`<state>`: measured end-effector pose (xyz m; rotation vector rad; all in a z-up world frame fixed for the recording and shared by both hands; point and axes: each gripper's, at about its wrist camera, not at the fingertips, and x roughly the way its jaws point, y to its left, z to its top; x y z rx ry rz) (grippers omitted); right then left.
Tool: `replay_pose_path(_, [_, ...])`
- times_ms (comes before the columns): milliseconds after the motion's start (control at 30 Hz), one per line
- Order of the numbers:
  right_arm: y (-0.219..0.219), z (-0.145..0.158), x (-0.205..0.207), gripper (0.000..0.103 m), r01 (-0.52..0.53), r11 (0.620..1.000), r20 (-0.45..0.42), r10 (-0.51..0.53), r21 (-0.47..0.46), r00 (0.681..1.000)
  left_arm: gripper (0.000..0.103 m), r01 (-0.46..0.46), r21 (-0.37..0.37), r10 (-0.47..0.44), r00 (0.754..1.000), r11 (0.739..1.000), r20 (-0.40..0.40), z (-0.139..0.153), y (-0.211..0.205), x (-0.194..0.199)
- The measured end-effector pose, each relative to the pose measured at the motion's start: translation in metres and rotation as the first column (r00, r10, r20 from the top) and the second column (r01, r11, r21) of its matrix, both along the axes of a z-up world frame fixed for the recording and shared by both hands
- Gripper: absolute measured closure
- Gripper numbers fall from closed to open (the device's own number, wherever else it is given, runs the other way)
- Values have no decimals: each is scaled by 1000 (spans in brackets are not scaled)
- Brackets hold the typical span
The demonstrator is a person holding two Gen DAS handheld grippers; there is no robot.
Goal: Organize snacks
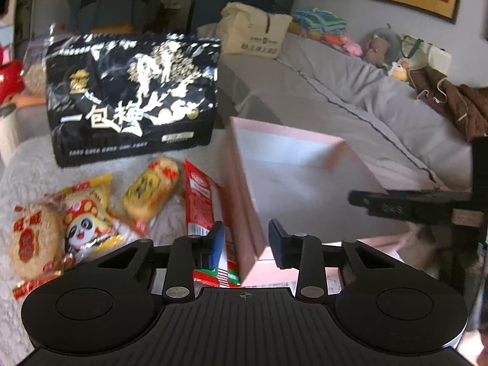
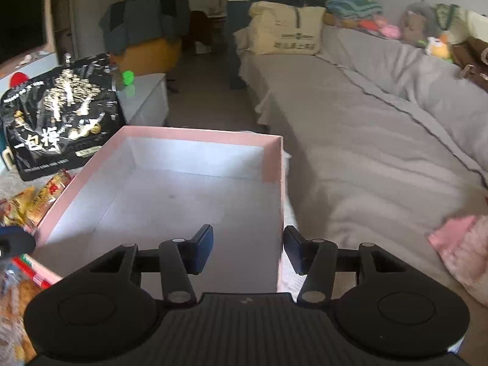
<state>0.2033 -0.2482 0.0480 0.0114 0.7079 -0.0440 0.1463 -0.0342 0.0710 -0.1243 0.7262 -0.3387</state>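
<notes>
A pink box with a white, empty inside sits on a pale fuzzy surface; it also shows in the right wrist view. My left gripper is open and straddles the box's left wall, with a red snack packet by its left finger. My right gripper is open and straddles the box's right wall. Left of the box lie a yellow bun packet, a panda snack packet and a round rice cracker packet. A large black snack bag stands behind them.
A grey-covered bed runs along the right, with a cream tote bag, folded clothes and plush toys at its far side. A pink fluffy thing lies at the right. A white cabinet stands behind the black bag.
</notes>
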Motion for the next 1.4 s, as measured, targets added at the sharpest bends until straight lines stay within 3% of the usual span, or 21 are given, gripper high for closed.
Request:
replay_pose_path(200, [29,16,47,52,-244,969,-60,241,-43,969,67,-130,-44,129,991,991,-19,19,24,-9])
replay_pose_path(300, [33,47,50,52,-281,959,-49,279,-46,959,67,-195,-44,194,981,980,-18,34,44,-7])
replay_pose_path(467, [44,78,2,52,-306,950,89,301,58,950,67,-215,130,212,977,968,34,31,65,-22])
replay_pose_path(567, [75,72,-15,52,-341,928,30,340,153,940,67,-247,132,250,968,960,-9,24,90,-48])
replay_pose_path(667, [114,69,-34,52,-407,905,-8,411,126,912,67,-321,150,323,946,935,13,16,111,-74])
replay_pose_path(767, [148,67,-61,52,-479,874,-21,482,82,876,67,-375,52,376,926,926,-27,-1,127,-96])
replay_pose_path(900, [172,55,-91,52,-547,837,-46,547,25,836,67,-360,30,361,931,932,-51,-18,129,-111])
replay_pose_path(1000, [169,39,-104,52,-560,827,-97,562,43,822,67,-354,-3,354,934,935,-51,-14,130,-117])
replay_pose_path(1167, [143,5,-106,52,-495,867,-178,495,47,850,67,-313,-29,313,950,949,-17,-1,122,-112])
replay_pose_path(1333, [128,-15,-103,51,-438,889,-183,457,135,870,66,-231,51,230,973,972,22,1,90,-100])
replay_pose_path(1400, [129,-19,-106,50,-431,891,-178,452,145,874,65,-212,138,209,977,967,40,-5,77,-96])
